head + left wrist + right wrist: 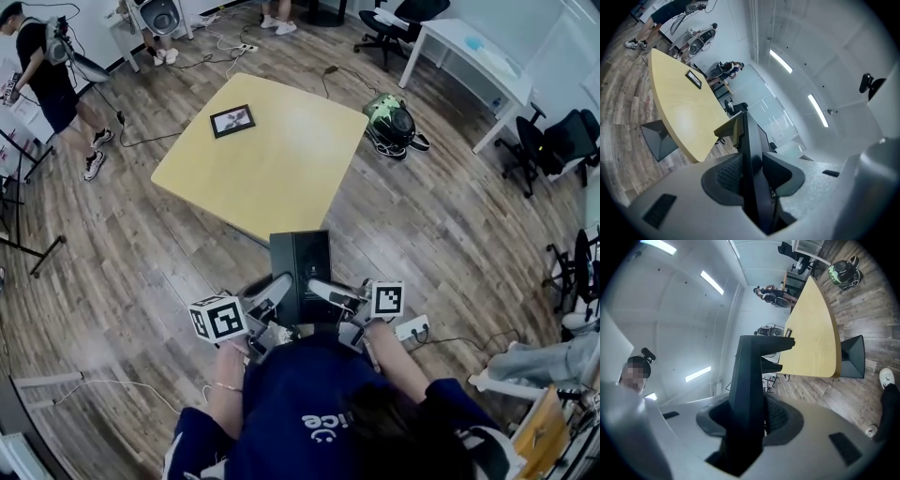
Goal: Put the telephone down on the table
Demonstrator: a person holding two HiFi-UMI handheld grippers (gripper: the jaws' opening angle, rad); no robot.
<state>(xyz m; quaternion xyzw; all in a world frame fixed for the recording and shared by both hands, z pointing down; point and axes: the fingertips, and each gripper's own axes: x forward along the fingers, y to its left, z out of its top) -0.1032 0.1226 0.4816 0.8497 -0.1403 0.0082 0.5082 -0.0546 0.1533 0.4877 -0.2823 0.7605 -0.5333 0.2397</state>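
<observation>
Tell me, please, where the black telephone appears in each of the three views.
Head view: telephone low centre, by the yellow table's near corner.
Left gripper view: telephone edge-on, lower centre, between the jaws.
Right gripper view: telephone edge-on, centre, between the jaws.
Shared landmark: the yellow table, in all three views.

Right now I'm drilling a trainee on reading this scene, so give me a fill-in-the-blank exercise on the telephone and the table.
1. The telephone is clamped in the fingers of ___ grippers, the left gripper and the right gripper.
2. It is held above the ___, short of the table.
3. The dark picture frame lies on the ___.
Missing words: both; floor; table.
</observation>
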